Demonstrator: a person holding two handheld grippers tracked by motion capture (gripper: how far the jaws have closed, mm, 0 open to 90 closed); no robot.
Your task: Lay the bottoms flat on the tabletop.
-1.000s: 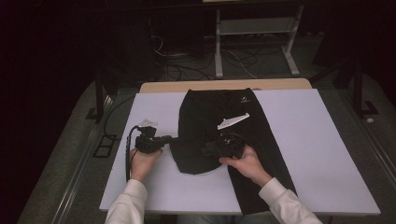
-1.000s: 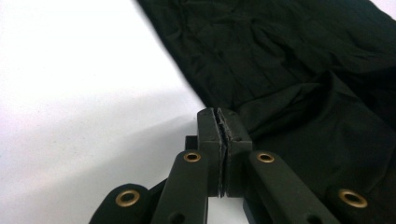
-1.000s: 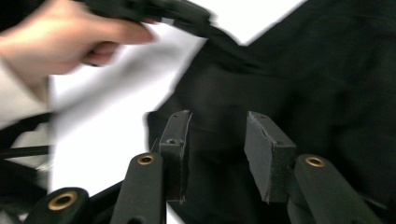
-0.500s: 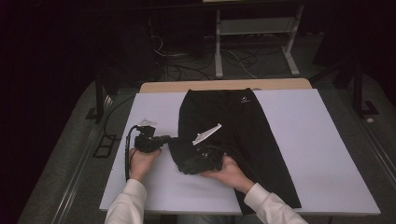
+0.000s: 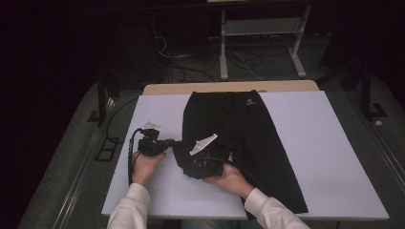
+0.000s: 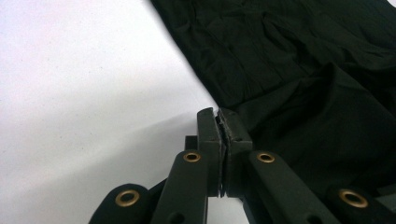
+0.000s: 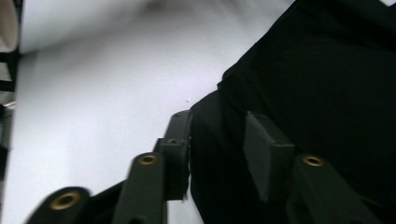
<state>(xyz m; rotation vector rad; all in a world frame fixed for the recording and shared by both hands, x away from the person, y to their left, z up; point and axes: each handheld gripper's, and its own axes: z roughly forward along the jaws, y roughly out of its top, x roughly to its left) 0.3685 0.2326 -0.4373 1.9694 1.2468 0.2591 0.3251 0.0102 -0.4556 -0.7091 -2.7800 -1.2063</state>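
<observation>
room: dark | floor (image 5: pixel 62 181): grey — cables (image 5: pixel 191 71) | metal stand (image 5: pixel 260 33) behind white table (image 5: pixel 334 157)

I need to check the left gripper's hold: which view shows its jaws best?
The left gripper view: the left gripper has its jaws shut on the edge of the black trousers. The high view shows it small at the trousers' left edge; the right gripper view shows nothing usable.

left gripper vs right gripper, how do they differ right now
The left gripper has its jaws shut at the edge of the black trousers, where fabric may be pinched; the right gripper has a gap between its jaws, which have just been closing with a fold of trousers between them. In the high view the left gripper sits over the white table, the right over the cloth. Both are black.
</observation>
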